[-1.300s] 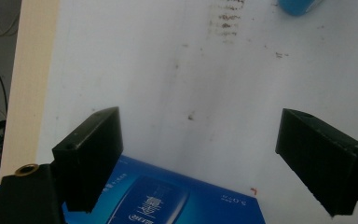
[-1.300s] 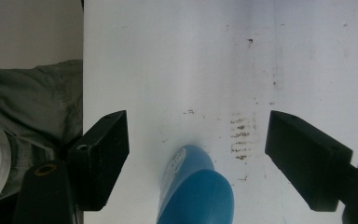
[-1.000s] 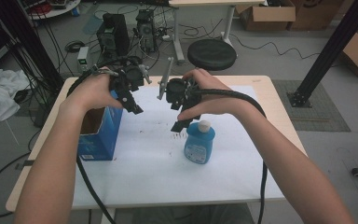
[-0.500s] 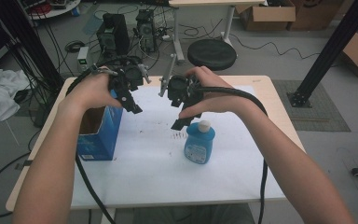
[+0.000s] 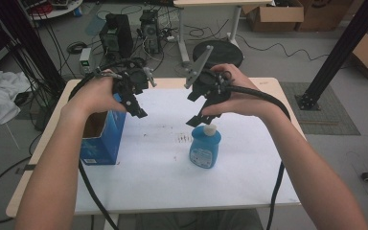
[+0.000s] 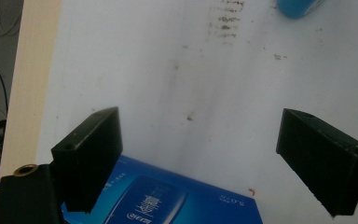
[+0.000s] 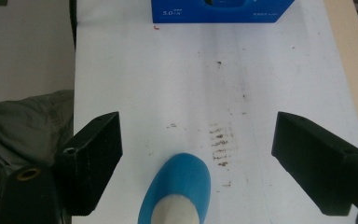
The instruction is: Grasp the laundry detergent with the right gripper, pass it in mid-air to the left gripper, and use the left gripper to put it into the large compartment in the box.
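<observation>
So, both sets of jaws spread wide, nothing between them, nothing touched. On my left gripper [image 6: 200, 163] view the two black jaws stand far apart at the lower corners of the frame, over the white table sheet [image 6: 168, 70], with the top of the blue box [image 6: 163, 198] at bottom centre between them but below, not pinched. On my right gripper [image 7: 196, 163] view same wide gap; the blue bottle [image 7: 179, 191] sits at bottom centre between the jaws, cream cap toward the camera, clear of both jaws.

In the high view, left gripper [image 5: 135, 93] is upper left of centre, held in the left hand [image 5: 93, 93] above the box's far corner. Right gripper [image 5: 202, 96] is upper centre, held in the right hand [image 5: 237, 93], one jaw sticking up, the other hanging just above the bottle cap; touching or not, can't tell.

Bottle [image 5: 205, 146] stands upright at frame centre on the sheet, long axis vertical, cap up. Body is light blue, rounded shoulders, white label with small print on the front, cream cap. Dark smudge marks on the sheet just left of it.

Box [image 5: 100, 136] stands at the left of the sheet, top open, brown inside, blue sides with white print. Well apart from the bottle. Black cables trail from both grippers down along the forearms.
</observation>
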A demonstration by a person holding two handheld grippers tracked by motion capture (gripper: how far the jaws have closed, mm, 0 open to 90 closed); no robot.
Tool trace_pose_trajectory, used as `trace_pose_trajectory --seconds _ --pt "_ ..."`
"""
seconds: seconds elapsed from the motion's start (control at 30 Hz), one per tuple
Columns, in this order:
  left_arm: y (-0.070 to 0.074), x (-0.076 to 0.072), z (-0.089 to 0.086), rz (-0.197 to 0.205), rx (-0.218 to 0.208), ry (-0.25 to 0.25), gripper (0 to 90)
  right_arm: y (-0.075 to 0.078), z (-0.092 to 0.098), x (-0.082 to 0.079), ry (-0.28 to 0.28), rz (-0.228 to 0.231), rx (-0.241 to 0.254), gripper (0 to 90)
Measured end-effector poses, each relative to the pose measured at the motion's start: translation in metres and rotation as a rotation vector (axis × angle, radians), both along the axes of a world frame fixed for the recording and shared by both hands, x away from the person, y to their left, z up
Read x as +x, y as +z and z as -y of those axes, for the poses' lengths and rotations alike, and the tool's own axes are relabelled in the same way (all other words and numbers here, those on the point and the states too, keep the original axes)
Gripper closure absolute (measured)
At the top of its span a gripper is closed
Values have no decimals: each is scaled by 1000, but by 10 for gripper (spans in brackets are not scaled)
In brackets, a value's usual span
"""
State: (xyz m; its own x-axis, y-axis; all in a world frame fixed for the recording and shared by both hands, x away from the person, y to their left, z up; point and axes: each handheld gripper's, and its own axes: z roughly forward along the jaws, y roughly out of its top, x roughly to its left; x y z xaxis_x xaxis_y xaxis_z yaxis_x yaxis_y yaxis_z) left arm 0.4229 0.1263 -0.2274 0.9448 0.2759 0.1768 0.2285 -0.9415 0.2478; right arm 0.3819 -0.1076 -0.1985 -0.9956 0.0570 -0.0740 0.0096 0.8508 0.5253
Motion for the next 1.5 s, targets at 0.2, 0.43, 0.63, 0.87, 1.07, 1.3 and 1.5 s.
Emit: trace_pose_trajectory --seconds 0.2,0.43,0.63,0.87,1.07,1.3,1.5 --pt "1 -4 1 2 -3 1 149 -3 29 -8 -17 4 79 158" --pt "1 -5 2 3 -3 2 149 -11 55 -13 -45 12 142 157" --pt "2 -6 4 5 -4 -2 145 -25 79 -14 -80 1 191 156" --pt "1 -6 5 5 2 -1 139 -42 100 -17 -105 -15 264 152" --pt "-1 -5 5 4 5 0 138 -54 108 -19 -118 -23 280 152" --pt "0 -5 6 2 8 -4 139 -72 115 -20 -133 -38 295 152" --pt "0 -6 7 2 6 -5 139 -84 121 -23 -148 -43 331 150"
